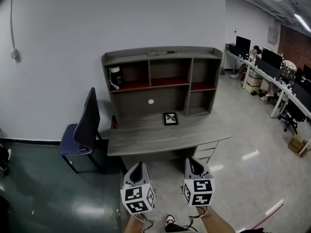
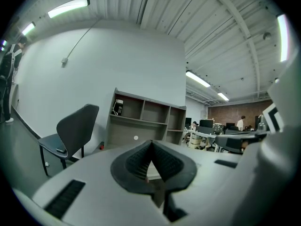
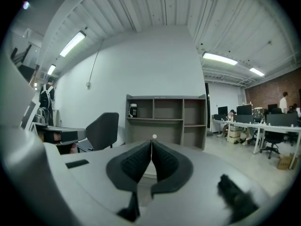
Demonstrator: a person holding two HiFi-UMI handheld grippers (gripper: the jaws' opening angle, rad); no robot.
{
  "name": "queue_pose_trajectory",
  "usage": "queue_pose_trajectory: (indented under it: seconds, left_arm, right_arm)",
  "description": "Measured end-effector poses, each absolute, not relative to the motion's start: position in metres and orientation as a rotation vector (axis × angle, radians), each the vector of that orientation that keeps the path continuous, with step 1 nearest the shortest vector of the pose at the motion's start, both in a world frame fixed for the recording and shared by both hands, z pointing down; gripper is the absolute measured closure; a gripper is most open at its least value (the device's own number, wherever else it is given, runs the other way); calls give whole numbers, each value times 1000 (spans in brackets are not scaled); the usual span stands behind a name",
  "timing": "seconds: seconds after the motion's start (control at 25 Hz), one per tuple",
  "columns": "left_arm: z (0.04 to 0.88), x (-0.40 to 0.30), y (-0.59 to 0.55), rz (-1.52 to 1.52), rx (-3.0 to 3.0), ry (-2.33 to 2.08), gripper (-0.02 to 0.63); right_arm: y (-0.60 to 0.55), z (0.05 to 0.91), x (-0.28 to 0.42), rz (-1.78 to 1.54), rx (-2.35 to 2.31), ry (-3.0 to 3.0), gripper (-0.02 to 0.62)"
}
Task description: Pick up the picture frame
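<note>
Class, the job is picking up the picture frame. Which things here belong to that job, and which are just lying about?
Belongs: picture frame on the desk; left gripper and right gripper, both shut, empty.
Lying about: chair; dark canister on the shelf unit; small red object.

The head view looks steeply down from well back, over the left gripper point(image 1: 139, 166) and right gripper point(image 1: 191, 161), onto the desk point(image 1: 146, 142) by the wall point(image 1: 58, 33). Each gripper view faces nearly level along its own jaws toward that desk from afar — all three share the shelf unit point(image 1: 160, 62) and chair point(image 1: 87, 123).
</note>
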State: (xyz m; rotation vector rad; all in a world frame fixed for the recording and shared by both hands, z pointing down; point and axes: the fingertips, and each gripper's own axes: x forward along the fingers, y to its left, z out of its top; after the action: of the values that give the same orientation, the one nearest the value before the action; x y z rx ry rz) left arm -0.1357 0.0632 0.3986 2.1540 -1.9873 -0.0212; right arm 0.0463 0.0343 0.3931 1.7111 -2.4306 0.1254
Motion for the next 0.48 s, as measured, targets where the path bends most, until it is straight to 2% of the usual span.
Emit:
queue_pose_trajectory:
  seconds: [0.48]
  left_arm:
    - [402, -132, -22, 8, 2127, -2004, 594]
  right_arm:
    - [-53, 389, 50, 147, 1692, -2461, 563]
